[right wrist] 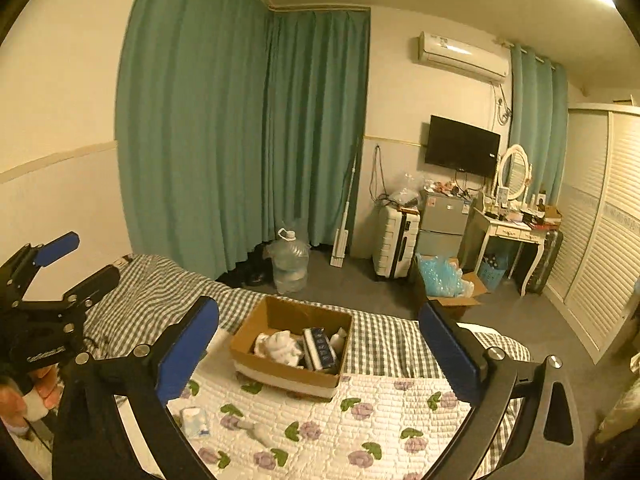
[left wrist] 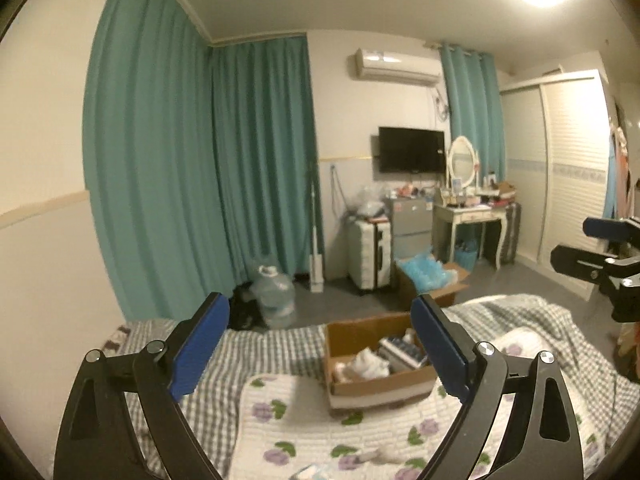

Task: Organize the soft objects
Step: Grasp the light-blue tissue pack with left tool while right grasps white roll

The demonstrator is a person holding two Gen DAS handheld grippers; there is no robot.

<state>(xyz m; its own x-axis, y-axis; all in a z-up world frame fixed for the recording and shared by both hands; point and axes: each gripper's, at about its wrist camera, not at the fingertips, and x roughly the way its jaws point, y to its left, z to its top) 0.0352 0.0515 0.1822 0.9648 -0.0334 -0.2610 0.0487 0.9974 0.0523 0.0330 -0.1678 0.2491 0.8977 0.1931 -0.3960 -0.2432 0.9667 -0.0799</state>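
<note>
**Both tongs spread wide above the bed, nothing in either**

Broadly, we take the cardboard box [right wrist: 290, 344] as our landmark. It sits on the bed [right wrist: 160, 284], on the far edge of the floral quilt [right wrist: 360, 416] where that meets the checked sheet. Beyond the box, across the grey floor, we see a water jug [right wrist: 289, 260], a white suitcase [right wrist: 394, 242] and a second open carton stuffed with blue plastic [right wrist: 440, 278].

Inside the box we see a crumpled white soft thing [right wrist: 280, 346] on its left side and a dark striped folded item [right wrist: 320, 346] beside it to the right. On the quilt in front of the box lie a small pale packet [right wrist: 195, 422] and a white cloth piece [right wrist: 256, 430], apart from each other; we cannot tell what either is.

Our left gripper [left wrist: 320, 348] hovers over the quilt on the near side of the box, its blue pads far apart, holding and touching nothing. Our right gripper [right wrist: 318, 350] is likewise spread wide and empty, its pads framing the box without contact.

From the left wrist view the right pad covers part of the box's right side, and the items on the near quilt are cut by the frame edge.
</note>
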